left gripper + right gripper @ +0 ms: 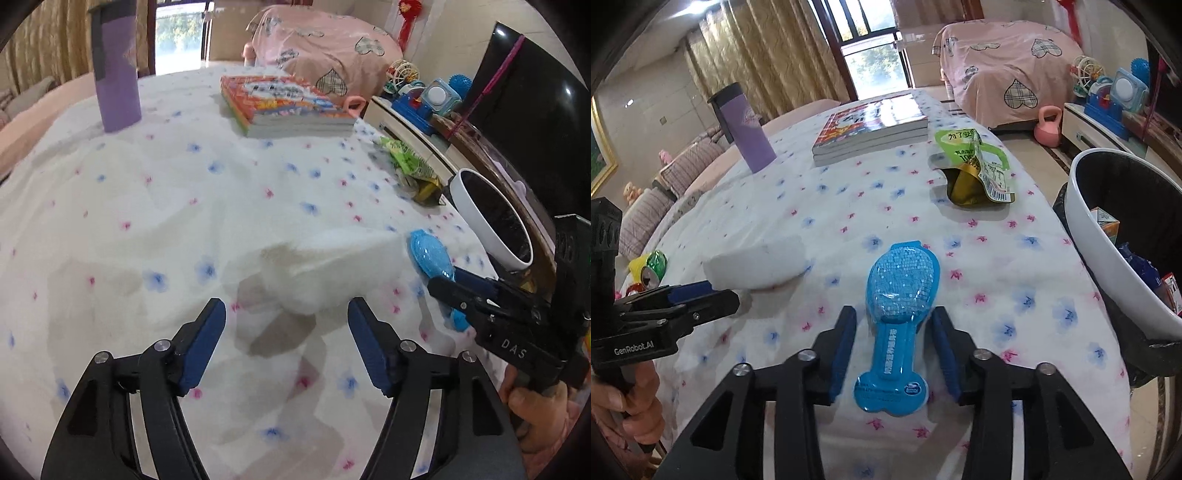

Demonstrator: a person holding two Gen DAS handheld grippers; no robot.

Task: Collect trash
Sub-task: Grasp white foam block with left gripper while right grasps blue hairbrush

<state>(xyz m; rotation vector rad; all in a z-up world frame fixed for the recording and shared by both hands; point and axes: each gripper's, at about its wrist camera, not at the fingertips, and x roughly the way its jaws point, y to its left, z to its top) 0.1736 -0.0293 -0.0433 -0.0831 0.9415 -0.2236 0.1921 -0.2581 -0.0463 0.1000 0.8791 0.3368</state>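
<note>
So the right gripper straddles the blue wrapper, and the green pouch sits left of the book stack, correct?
Not quite. The right gripper does straddle the blue wrapper, but the green pouch lies to the right of the book stack, toward the white bin, as the right wrist view shows.

Bright living room by day
Gold curtains (768, 62) flank a sunlit window (875, 62); pink heart-print cover (1004, 66) drapes furniture.

Flowered tablecloth (849, 206) – books (871, 129), tumbler (753, 140), blue wrapper (897, 325), green pouch (975, 170)
</note>
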